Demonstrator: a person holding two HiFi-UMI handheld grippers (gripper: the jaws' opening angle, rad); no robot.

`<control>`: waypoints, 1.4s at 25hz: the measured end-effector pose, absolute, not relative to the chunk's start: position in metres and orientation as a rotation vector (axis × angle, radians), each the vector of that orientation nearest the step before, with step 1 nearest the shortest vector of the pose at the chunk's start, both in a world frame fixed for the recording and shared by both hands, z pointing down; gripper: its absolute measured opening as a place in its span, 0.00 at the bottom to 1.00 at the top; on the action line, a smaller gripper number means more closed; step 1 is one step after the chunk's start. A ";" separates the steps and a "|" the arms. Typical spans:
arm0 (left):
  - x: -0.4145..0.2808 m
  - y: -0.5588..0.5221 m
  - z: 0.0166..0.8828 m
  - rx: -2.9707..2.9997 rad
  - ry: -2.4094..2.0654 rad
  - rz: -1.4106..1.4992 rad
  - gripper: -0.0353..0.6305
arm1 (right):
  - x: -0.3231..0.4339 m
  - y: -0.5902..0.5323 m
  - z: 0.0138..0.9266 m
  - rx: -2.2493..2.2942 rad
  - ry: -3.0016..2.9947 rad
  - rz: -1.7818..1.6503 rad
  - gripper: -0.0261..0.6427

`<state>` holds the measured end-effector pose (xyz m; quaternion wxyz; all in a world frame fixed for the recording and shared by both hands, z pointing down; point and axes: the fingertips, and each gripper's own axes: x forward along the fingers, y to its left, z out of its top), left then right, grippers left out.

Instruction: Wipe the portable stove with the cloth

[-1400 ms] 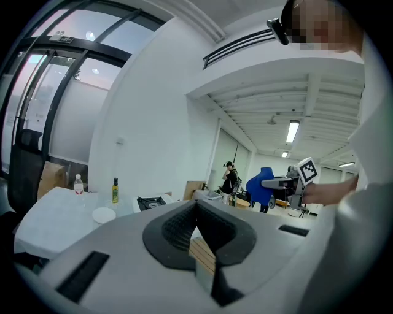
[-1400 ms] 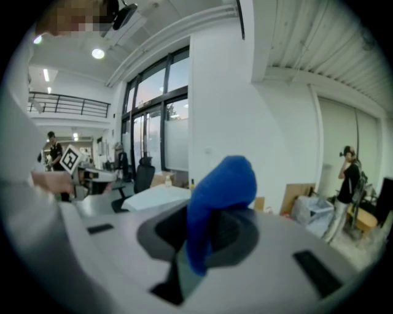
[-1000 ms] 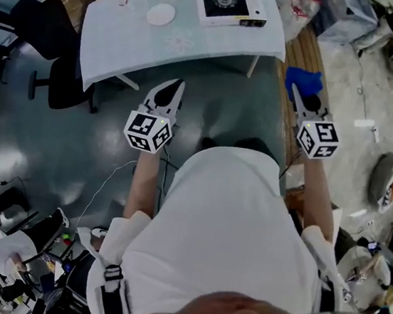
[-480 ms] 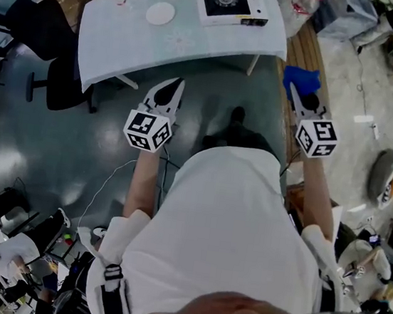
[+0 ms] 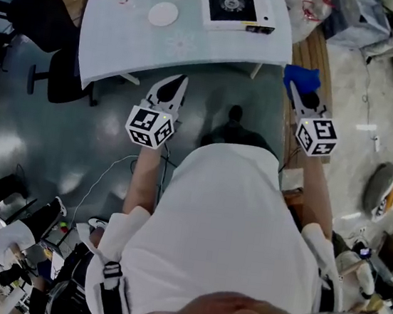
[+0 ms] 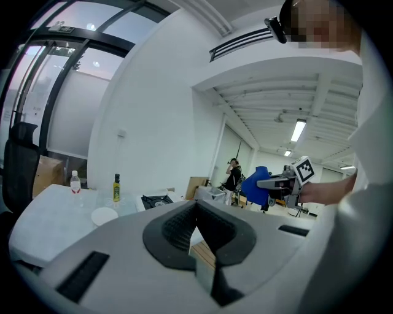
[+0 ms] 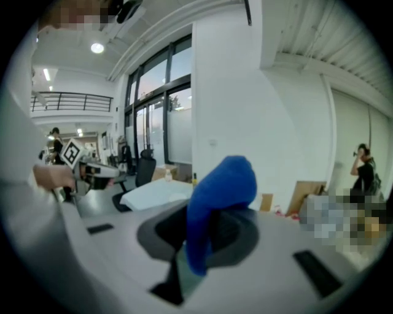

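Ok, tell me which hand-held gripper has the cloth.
The right hand-held gripper, its jaws shut on the blue cloth; the left hand-held gripper is shut with nothing between its jaws.

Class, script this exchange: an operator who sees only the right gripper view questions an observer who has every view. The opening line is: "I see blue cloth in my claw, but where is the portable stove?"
Observer: The head view shows the portable stove on the table ahead of you, toward its right end.
Operator: Is anything else on that table?
Observer: A white round plate lies left of the stove, apart from it.
Operator: Is the left claw free?
Observer: Yes. The left gripper view shows the left claw shut, with nothing between its jaws.
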<state>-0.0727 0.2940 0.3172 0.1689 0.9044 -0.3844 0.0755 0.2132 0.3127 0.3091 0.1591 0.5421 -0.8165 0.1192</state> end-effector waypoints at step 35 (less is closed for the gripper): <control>0.028 0.141 0.346 2.459 -1.213 0.288 0.10 | 0.286 0.127 0.376 1.290 -2.416 0.475 0.15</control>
